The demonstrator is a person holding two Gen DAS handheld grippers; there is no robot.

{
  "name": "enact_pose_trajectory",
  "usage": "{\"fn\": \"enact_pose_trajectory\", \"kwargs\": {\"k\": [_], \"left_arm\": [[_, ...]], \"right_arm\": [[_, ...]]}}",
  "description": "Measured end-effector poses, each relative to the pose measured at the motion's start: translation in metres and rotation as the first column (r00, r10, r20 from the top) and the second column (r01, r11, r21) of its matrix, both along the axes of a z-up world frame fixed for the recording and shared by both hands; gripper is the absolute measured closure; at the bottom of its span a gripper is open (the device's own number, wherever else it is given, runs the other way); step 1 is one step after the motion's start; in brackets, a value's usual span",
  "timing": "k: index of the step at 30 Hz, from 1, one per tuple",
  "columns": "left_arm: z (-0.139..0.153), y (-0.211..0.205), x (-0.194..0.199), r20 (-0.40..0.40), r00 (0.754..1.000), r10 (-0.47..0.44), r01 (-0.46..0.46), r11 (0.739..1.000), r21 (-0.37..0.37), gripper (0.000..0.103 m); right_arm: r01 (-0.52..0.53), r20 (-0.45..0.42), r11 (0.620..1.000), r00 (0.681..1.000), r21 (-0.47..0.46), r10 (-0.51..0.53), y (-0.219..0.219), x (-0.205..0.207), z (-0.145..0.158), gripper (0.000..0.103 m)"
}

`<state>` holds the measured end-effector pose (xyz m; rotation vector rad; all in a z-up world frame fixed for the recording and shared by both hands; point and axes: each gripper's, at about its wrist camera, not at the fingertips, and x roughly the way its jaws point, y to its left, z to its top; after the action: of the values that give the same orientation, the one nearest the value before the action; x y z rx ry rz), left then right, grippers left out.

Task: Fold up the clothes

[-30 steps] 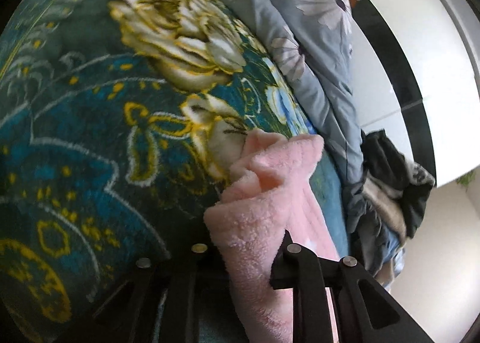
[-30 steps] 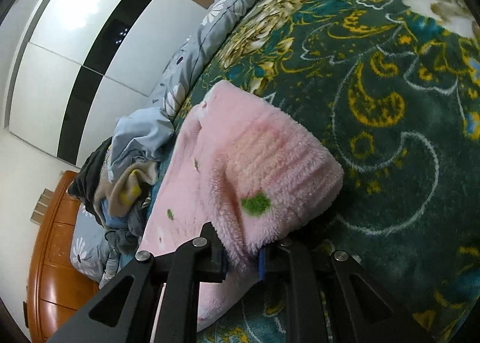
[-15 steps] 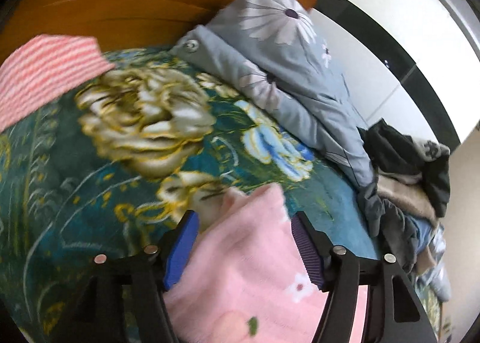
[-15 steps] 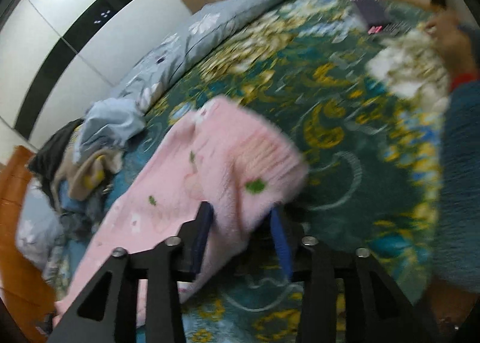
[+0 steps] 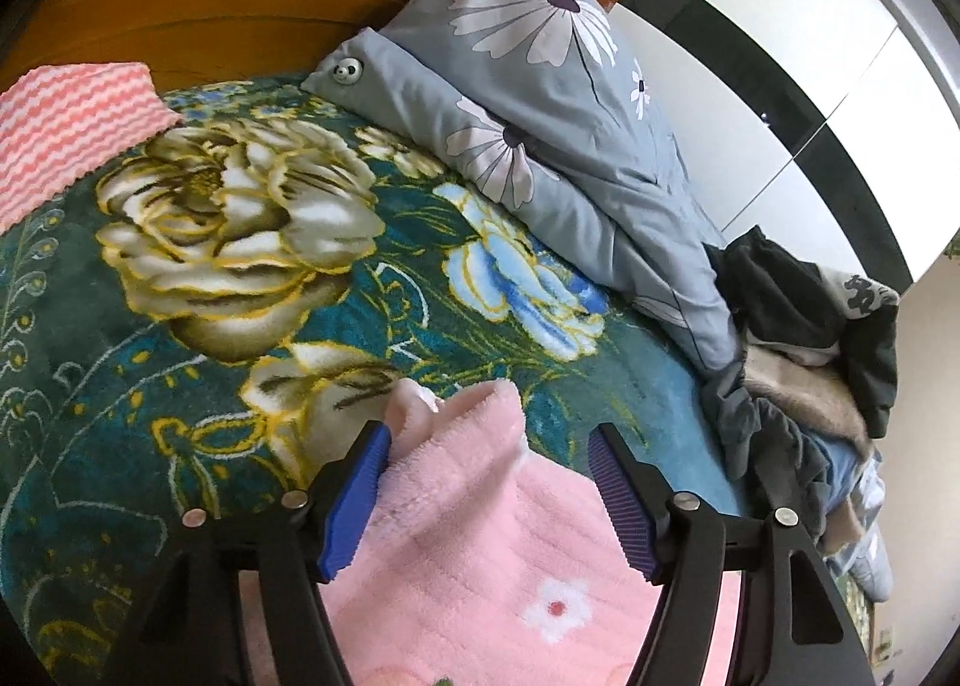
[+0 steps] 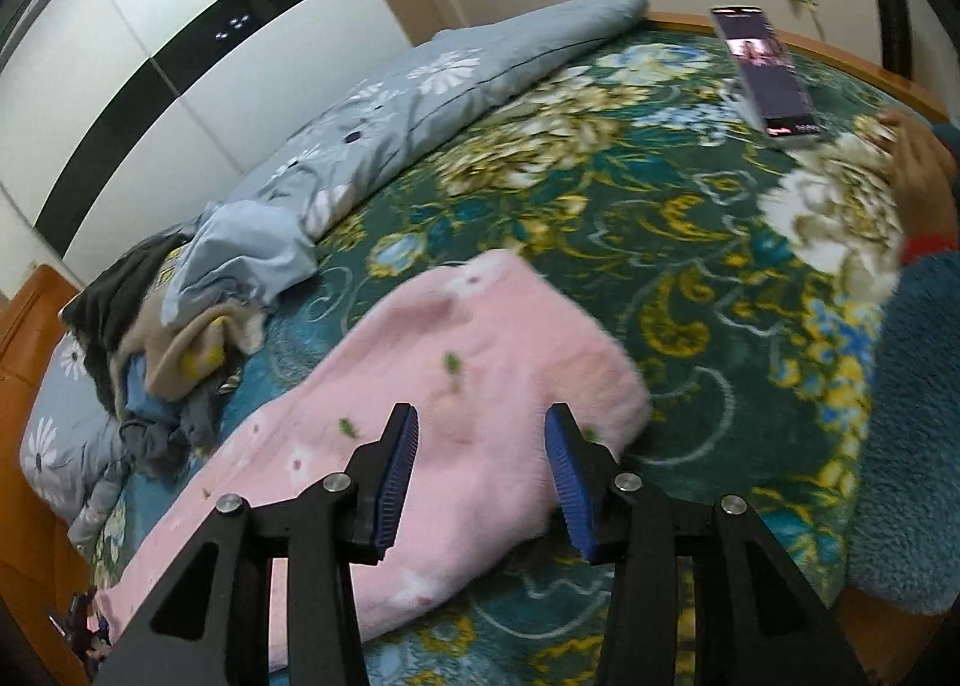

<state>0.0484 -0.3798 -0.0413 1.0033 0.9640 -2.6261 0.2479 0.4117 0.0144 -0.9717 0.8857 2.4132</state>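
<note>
You have let go with both tongs: the left tongs point(image 5: 489, 497) and right tongs point(image 6: 480, 482) now stand wide above the pink fleece garment point(image 6: 456, 404). It lies loose on the flowered bed cover point(image 5: 180, 326), this fold laid down, so you likely regrip for another.

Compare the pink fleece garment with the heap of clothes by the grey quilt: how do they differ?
The pink fleece garment lies spread flat on the floral blanket; the heap of clothes is crumpled and bunched. The garment is one pale pink piece with small flower prints; the heap mixes black, beige and blue items. The garment lies below both open grippers; the heap sits off to the side against the grey quilt. Both rest on the bed.
</note>
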Motion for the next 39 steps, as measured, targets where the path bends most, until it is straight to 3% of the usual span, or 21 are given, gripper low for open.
{"fn": "enact_pose_trajectory", "kwargs": {"k": [5, 10, 15, 17, 21, 25, 28, 35, 39], "left_arm": [[0.011, 0.004, 0.001, -0.016, 1.0, -0.026, 0.026, 1.0, -0.008, 0.031], [0.026, 0.017, -0.001, -0.013, 0.992, -0.123, 0.122, 0.991, -0.046, 0.03], [0.036, 0.024, -0.002, 0.015, 0.974, -0.226, 0.226, 0.963, -0.15, 0.023], [0.034, 0.022, -0.003, 0.038, 0.97, -0.242, 0.245, 0.955, -0.169, 0.023], [0.02, 0.013, -0.011, 0.077, 0.965, -0.25, 0.259, 0.955, -0.147, 0.023], [0.004, 0.003, -0.02, 0.085, 0.967, -0.239, 0.247, 0.965, -0.094, 0.023], [-0.006, -0.003, -0.026, 0.085, 0.97, -0.23, 0.233, 0.972, -0.034, 0.025], [-0.014, 0.006, -0.031, 0.114, 0.967, -0.227, 0.233, 0.972, -0.039, 0.027], [-0.013, 0.013, -0.027, 0.144, 0.959, -0.246, 0.26, 0.961, -0.092, 0.048]], "right_arm": [[-0.098, -0.004, 0.995, 0.995, -0.014, 0.098, -0.019, -0.04, 0.006, 0.058], [-0.233, 0.023, 0.972, 0.972, 0.039, 0.232, -0.043, -0.098, 0.018, 0.058], [-0.386, 0.08, 0.916, 0.922, 0.105, 0.38, -0.054, -0.14, 0.021, 0.058], [-0.43, 0.087, 0.893, 0.903, 0.132, 0.421, -0.052, -0.147, 0.02, 0.053], [-0.506, 0.096, 0.844, 0.863, 0.181, 0.497, -0.045, -0.16, 0.019, 0.049], [-0.574, 0.173, 0.798, 0.818, 0.182, 0.549, -0.03, -0.171, 0.008, 0.048], [-0.624, 0.225, 0.766, 0.777, 0.154, 0.587, -0.023, -0.181, -0.003, 0.048], [-0.753, 0.286, 0.653, 0.644, 0.078, 0.709, -0.05, -0.211, -0.029, 0.048], [-0.841, 0.334, 0.538, 0.524, 0.058, 0.784, -0.087, -0.216, -0.044, 0.048]]}}
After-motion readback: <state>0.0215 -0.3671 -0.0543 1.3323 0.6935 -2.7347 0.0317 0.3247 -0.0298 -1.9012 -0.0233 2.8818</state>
